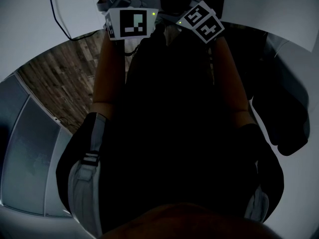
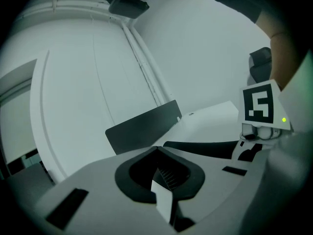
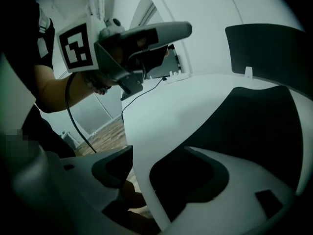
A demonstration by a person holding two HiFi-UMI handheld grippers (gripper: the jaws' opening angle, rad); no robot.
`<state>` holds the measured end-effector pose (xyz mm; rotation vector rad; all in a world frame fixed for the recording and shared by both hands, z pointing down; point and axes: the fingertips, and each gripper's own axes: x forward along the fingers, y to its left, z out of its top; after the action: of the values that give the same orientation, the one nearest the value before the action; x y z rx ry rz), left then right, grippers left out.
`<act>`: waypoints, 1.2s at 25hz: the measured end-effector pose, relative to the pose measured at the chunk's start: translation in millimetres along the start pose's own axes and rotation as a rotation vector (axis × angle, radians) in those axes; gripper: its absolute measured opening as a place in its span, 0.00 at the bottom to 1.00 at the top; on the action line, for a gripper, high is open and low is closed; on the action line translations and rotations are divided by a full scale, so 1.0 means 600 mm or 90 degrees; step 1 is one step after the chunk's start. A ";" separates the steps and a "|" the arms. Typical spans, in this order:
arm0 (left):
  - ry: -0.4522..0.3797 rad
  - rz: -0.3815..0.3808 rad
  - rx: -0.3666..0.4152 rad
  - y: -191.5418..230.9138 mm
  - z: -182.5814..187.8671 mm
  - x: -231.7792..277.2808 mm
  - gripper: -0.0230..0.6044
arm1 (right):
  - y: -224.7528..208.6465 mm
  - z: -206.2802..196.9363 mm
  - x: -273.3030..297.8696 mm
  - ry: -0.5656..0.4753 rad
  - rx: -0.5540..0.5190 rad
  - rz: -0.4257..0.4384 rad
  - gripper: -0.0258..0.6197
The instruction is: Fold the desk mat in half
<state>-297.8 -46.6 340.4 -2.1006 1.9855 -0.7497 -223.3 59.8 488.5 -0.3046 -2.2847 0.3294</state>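
1. The person reaches both arms straight forward over a white counter (image 1: 259,9). The forearms run roughly parallel and the two marker cubes sit almost side by side at the far end of the reach.
2. The left gripper (image 2: 164,180) is held in the air, close to level, above the counter. In the right gripper view it hangs well above the surface, with the hand wrapped round its handle and a cable (image 3: 142,94) trailing from it.
3. The left fingers are clenched together. A thin white sliver shows between the pads, and what it is cannot be told.
4. The right gripper (image 3: 146,175) tilts steeply down toward the counter's near edge, and wooden floor (image 1: 60,78) shows beyond its left finger.
5. The right fingers are spread wide and released. A thin white edge runs between them without either pad pressing on it. Whether that edge belongs to the mat or to the counter cannot be told, since both are white there.
6. The desk mat (image 3: 264,126) shows its dark face on the counter just beyond the right fingers. In the left gripper view it appears as a dark band under a white surface, below the right gripper's cube.
7. A dark panel (image 3: 274,53) stands upright at the counter's far side, behind the mat.
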 end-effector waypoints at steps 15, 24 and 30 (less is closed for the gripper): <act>-0.050 -0.042 0.021 -0.010 0.056 -0.015 0.05 | -0.034 0.092 -0.125 -0.171 -0.020 -0.172 0.54; -0.089 -0.046 0.055 -0.017 0.117 -0.027 0.05 | -0.044 0.139 -0.226 -0.284 -0.058 -0.276 0.44; -0.119 -0.057 0.056 -0.015 0.159 -0.038 0.05 | -0.047 0.182 -0.296 -0.361 -0.087 -0.354 0.17</act>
<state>-246.2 -44.7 256.2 -2.1351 1.7417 -0.6163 -190.9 -38.6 305.7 0.4126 -2.8256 -0.0421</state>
